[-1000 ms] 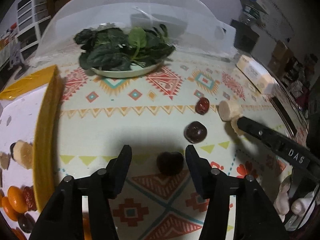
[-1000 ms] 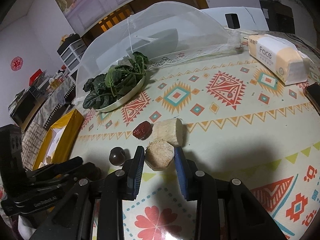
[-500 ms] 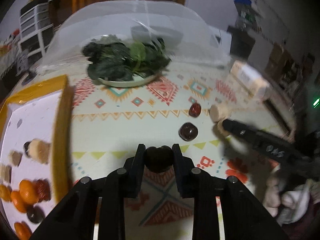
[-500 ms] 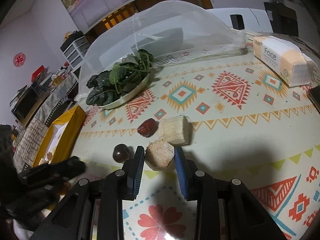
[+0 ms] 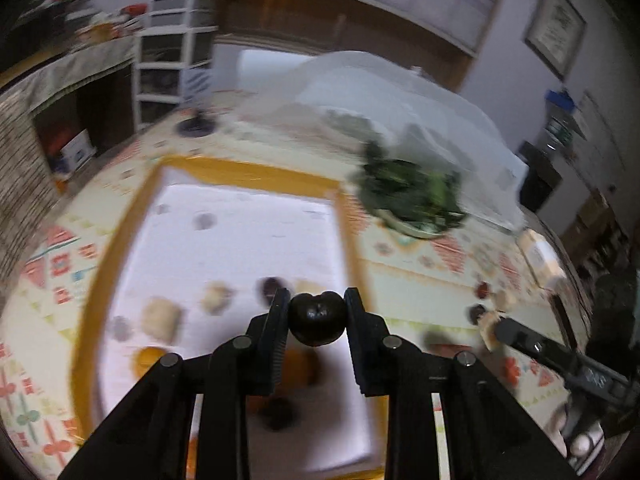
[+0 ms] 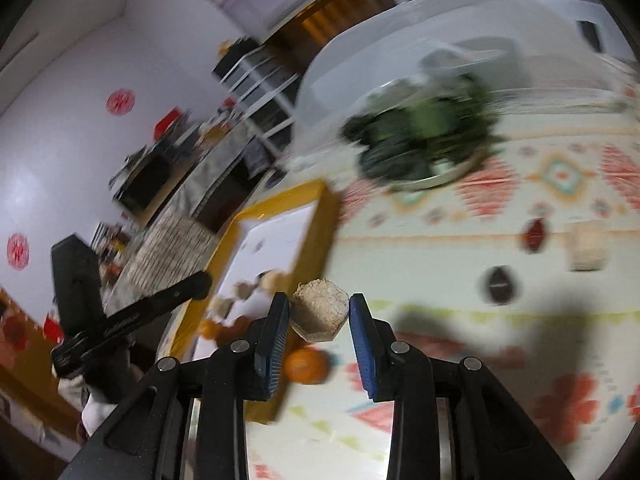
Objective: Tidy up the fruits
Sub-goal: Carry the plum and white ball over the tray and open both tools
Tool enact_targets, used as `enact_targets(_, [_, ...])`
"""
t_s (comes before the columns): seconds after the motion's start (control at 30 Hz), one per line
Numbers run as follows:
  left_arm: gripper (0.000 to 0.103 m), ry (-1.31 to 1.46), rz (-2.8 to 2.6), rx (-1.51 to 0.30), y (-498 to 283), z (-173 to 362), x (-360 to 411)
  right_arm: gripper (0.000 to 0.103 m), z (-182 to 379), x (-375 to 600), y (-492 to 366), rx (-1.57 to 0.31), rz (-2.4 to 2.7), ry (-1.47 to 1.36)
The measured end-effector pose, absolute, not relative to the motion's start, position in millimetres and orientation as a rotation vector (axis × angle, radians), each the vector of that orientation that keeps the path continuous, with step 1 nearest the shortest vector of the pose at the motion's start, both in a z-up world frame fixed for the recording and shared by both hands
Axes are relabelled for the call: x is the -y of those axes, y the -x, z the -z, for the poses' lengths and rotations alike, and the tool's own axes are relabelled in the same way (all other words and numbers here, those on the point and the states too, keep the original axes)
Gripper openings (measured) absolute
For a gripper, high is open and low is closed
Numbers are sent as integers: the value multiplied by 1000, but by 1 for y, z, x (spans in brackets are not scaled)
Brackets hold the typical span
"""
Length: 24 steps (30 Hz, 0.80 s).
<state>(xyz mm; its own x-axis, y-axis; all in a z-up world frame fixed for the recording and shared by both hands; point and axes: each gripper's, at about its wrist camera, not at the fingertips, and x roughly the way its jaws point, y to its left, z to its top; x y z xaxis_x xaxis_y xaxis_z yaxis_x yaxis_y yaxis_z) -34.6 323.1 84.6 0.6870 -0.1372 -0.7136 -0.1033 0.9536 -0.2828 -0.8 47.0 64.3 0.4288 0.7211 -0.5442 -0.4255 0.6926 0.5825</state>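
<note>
My left gripper [image 5: 317,316] is shut on a dark cherry [image 5: 317,318] and holds it above the yellow-rimmed white tray [image 5: 248,176], which holds several blurred fruit pieces. My right gripper [image 6: 319,314] is shut on a tan hexagonal sugarcane piece [image 6: 319,316], lifted near the tray's right rim [image 6: 320,236]. On the patterned mat lie a dark cherry [image 6: 499,284], a red date [image 6: 534,235] and a second sugarcane piece [image 6: 587,246]. An orange fruit [image 6: 306,366] shows under my right gripper.
A plate of dark leafy greens [image 5: 412,196] stands under the edge of a white mesh food cover [image 5: 400,92] at the back. A tissue pack [image 5: 540,252] lies at the right. The right gripper's arm [image 5: 560,360] crosses the left wrist view. Both views are motion-blurred.
My left gripper closed on the cherry, lifted it and swung left over the tray. My right gripper lifted the sugarcane piece off the mat and moved left toward the tray.
</note>
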Motion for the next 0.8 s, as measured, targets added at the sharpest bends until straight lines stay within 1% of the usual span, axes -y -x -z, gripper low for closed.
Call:
enact_targets(0.2, [26, 417, -50, -870, 31, -57, -376, 33, -62, -122, 3, -893, -794, -297])
enact_targets(0.3, [31, 456, -48, -875, 32, -50, -388, 33, -58, -147, -1, -907, -789, -241])
enact_targets(0.33, [41, 456, -49, -868, 35, -51, -390, 33, -56, -154, -2, -911, -785, -225])
enact_targets(0.37, [55, 457, -56, -855, 38, -54, -392, 34, -53, -160, -3, -912, -778, -210])
enact_targets(0.4, [61, 460, -57, -841, 41, -56, -394, 34, -52, -162, -4, -909, -770, -202])
enact_targets(0.47, [82, 478, -46, -776, 53, -69, -398, 34, -50, -169, -6, -890, -753, -187])
enact_targets(0.5, [88, 485, -56, -755, 57, -74, -400, 34, -51, -171, -6, -883, -748, -179])
enact_targets(0.53, [97, 490, -64, -740, 60, -78, -401, 34, -53, -172, -6, -872, -743, -170])
enact_targets(0.6, [99, 514, -37, -702, 70, -86, -400, 40, -60, -171, -5, -852, -747, -167])
enact_targets(0.67, [99, 528, -9, -716, 73, -88, -396, 43, -68, -163, -3, -825, -742, -178])
enact_targets(0.8, [99, 539, 12, -744, 81, -88, -386, 43, -76, -133, 1, -810, -725, -181])
